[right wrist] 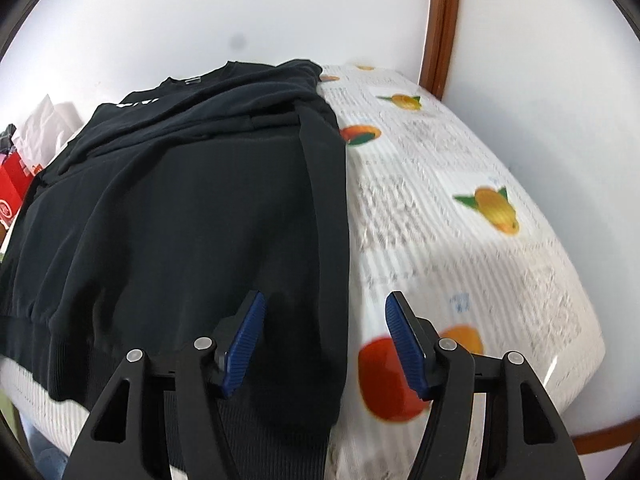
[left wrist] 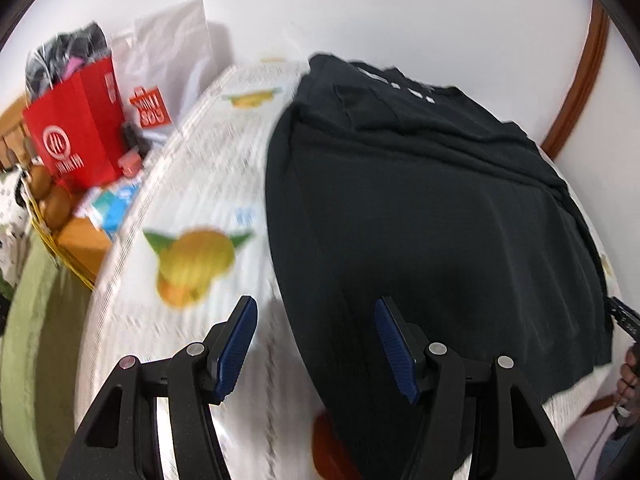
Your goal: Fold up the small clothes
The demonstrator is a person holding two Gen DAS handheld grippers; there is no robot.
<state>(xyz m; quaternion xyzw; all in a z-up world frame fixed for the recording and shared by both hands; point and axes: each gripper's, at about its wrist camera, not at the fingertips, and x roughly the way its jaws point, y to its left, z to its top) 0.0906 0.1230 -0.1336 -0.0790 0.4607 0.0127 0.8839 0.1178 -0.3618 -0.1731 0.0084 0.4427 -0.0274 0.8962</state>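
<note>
Black sweatshirt (left wrist: 420,208) lay flat on the fruit-print table cover (left wrist: 192,208), sleeves already turned in over the body, white lettering at the far end by the wall.

Left wrist view: left gripper (left wrist: 316,340) hung above the sweatshirt's near left edge, blue pads spread wide, nothing between them. One finger sat over the cover, the other over dark cloth, so the edge ran between them. A red paper bag (left wrist: 76,136) and clutter stood well off to the sweatshirt's left. View was blurred; hem detail not readable.

Right wrist view: right gripper (right wrist: 324,344) likewise spread and empty, straddling the sweatshirt's (right wrist: 192,208) right edge, where the folded-in sleeve ran along the side. Ribbed hem showed at the near end, draping slightly off the table cover (right wrist: 460,220).

Judgement: next step looked like a hem-to-collar fold. Best done by pinching both near corners, catching all layers including the sleeve, lifting evenly, and carrying both sides together to keep edges square.
</note>
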